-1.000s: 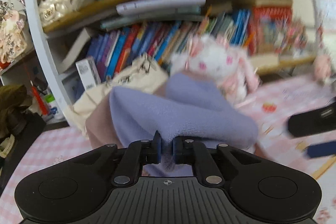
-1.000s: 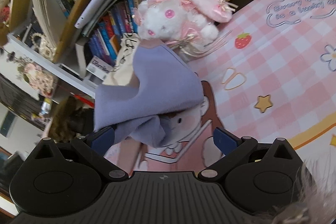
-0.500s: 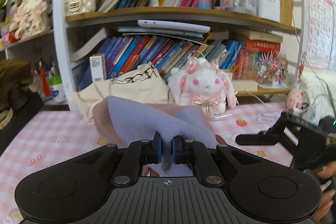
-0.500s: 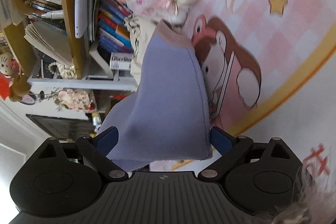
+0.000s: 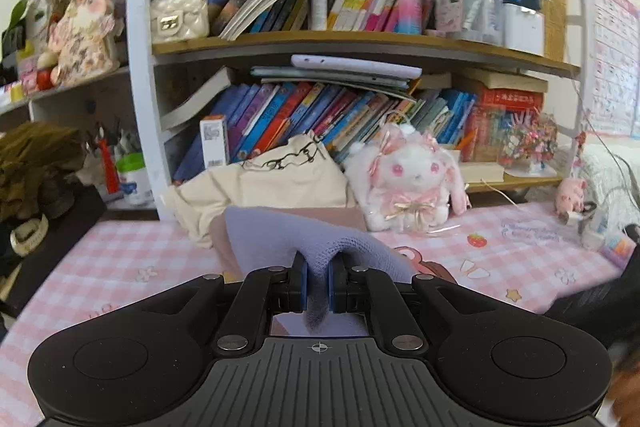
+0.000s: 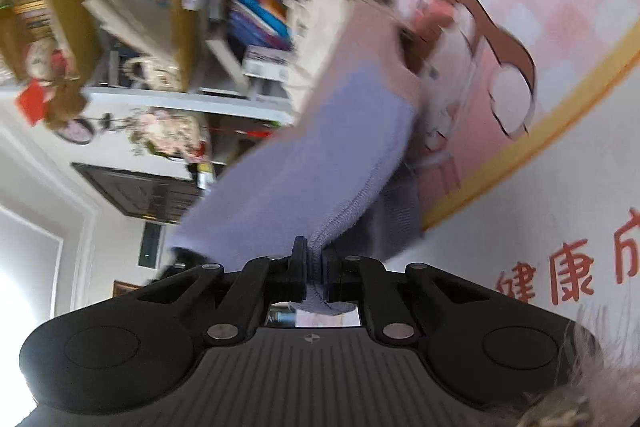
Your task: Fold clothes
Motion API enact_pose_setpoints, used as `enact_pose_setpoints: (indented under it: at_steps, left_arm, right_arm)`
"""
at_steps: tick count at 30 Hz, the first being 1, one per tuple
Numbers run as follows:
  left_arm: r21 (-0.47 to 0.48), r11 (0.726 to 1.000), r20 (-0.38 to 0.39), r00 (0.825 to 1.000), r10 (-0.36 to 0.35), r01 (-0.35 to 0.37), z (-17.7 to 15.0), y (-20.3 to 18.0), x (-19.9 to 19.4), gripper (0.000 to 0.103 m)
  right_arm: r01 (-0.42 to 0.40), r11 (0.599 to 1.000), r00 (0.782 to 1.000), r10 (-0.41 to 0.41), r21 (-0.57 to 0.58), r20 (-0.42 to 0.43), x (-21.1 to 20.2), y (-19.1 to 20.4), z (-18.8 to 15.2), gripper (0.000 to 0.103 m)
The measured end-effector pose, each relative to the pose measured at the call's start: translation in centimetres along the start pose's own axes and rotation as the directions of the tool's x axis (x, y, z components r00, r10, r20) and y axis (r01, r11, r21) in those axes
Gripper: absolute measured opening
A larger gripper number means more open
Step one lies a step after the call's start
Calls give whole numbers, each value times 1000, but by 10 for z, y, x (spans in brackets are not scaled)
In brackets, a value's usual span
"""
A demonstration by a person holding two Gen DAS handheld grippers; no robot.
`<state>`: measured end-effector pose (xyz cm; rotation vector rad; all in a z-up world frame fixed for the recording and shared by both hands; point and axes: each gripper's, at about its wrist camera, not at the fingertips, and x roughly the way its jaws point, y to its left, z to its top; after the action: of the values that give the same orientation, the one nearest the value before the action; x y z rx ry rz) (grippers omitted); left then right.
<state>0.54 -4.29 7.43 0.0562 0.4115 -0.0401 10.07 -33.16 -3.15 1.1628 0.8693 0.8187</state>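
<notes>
My left tongs (image 5: 318, 285) are pinched on a fold of the lilac garment (image 5: 288, 239), the knit bunched up between the blue pads, and my right tongs (image 6: 314, 275) have just snapped closed on a ribbed edge of the same garment (image 6: 320, 163), which now sits gripped between their black jaws. From the left tongs the garment humps forward over a pink checked mat (image 5: 120, 267) printed with a strawberry (image 5: 476, 239) and small stars, a dusty pink band (image 5: 224, 247) showing along its left edge. From the right tongs, whose view is rolled on its side and blurred, the lilac cloth stretches away taut toward a cartoon bear (image 6: 500, 67) printed on the mat. Just behind the garment lie a cream cloth bag (image 5: 276, 183) and a white plush rabbit (image 5: 412, 183) with pink bows, both against a bookshelf (image 5: 360, 43) crammed with books. A pearl-handled cream purse (image 5: 178, 15) stands on the upper shelf, and a small pink pig toy (image 5: 572, 191) sits near the mat's right end
</notes>
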Motion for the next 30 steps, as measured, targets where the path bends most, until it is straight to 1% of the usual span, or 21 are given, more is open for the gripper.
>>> enact_pose_setpoints:
  at_steps: [2, 5, 8, 9, 11, 12, 13, 14, 15, 16, 17, 18, 19, 21, 22, 23, 24, 25, 27, 28, 30]
  left_arm:
    - [25, 999, 35, 999, -23, 22, 6, -3, -7, 8]
    - [29, 994, 135, 985, -111, 108, 31, -8, -20, 8]
    - [59, 978, 281, 936, -210, 201, 69, -20, -41, 8]
    - [58, 967, 329, 910, -254, 249, 81, -22, -50, 8]
    - [48, 934, 416, 843, -341, 354, 102, -20, -68, 8]
    - [38, 910, 458, 803, -382, 412, 110, -16, -77, 8]
    - [14, 876, 501, 755, -424, 483, 114, -8, -84, 8]
    - [-11, 836, 540, 707, -457, 549, 117, 1, -89, 8]
    - [-59, 798, 560, 681, -472, 600, 117, 13, -88, 9]
    - [-106, 758, 576, 661, -481, 644, 117, 25, -87, 9]
    - [-163, 737, 564, 675, -476, 656, 113, 35, -81, 9]
    - [-209, 736, 536, 705, -465, 644, 107, 43, -74, 9]
    - [-254, 745, 489, 746, -452, 617, 97, 49, -64, 9]
    - [-338, 769, 361, 829, -427, 543, 68, 60, -40, 9]
    - [-364, 791, 277, 868, -412, 491, 49, 64, -27, 9]
    - [-384, 814, 183, 900, -397, 437, 29, 66, -13, 9]
    - [-397, 835, 89, 922, -377, 380, 9, 68, 1, 9]
    - [-402, 855, 6, 935, -354, 326, -10, 71, 12, 9]
    - [-397, 889, -144, 941, -306, 229, -43, 79, 32, 9]
    - [-388, 903, -185, 945, -270, 182, -53, 85, 36, 9]
    - [-399, 905, -201, 949, -244, 148, -58, 100, 39, 9]
  right_arm:
    - [-85, 996, 991, 88, -37, 98, -22, 25, 14, 7]
    - [-173, 976, 948, 202, -135, 247, -51, 73, 43, 7]
    - [-213, 918, 882, 328, -334, 338, -71, 151, 76, 7]
    - [-227, 889, 859, 375, -398, 349, -76, 178, 85, 7]
    - [-257, 817, 814, 470, -516, 340, -82, 230, 97, 7]
    - [-272, 774, 794, 516, -572, 321, -82, 257, 100, 7]
    - [-280, 733, 779, 551, -619, 300, -81, 279, 100, 7]
    - [-285, 699, 773, 572, -655, 273, -77, 297, 99, 7]
    - [-291, 666, 771, 588, -687, 244, -73, 314, 99, 7]
    - [-286, 645, 778, 588, -708, 222, -65, 326, 97, 7]
    - [-261, 640, 801, 562, -723, 208, -54, 333, 94, 7]
    - [-229, 649, 831, 519, -725, 201, -39, 333, 93, 7]
    - [-197, 674, 868, 458, -712, 193, -20, 325, 93, 7]
    - [-122, 743, 936, 306, -658, 172, 20, 294, 97, 7]
    - [-76, 781, 962, 220, -620, 159, 41, 273, 99, 7]
    - [-24, 819, 982, 128, -573, 141, 62, 248, 98, 7]
    - [33, 853, 992, 34, -521, 119, 83, 221, 95, 7]
    - [85, 872, 995, -46, -481, 92, 101, 195, 90, 7]
    - [184, 882, 982, -183, -433, 44, 131, 155, 77, 7]
    - [221, 881, 972, -232, -417, 25, 142, 143, 73, 7]
    - [279, 873, 952, -307, -401, -6, 162, 125, 68, 7]
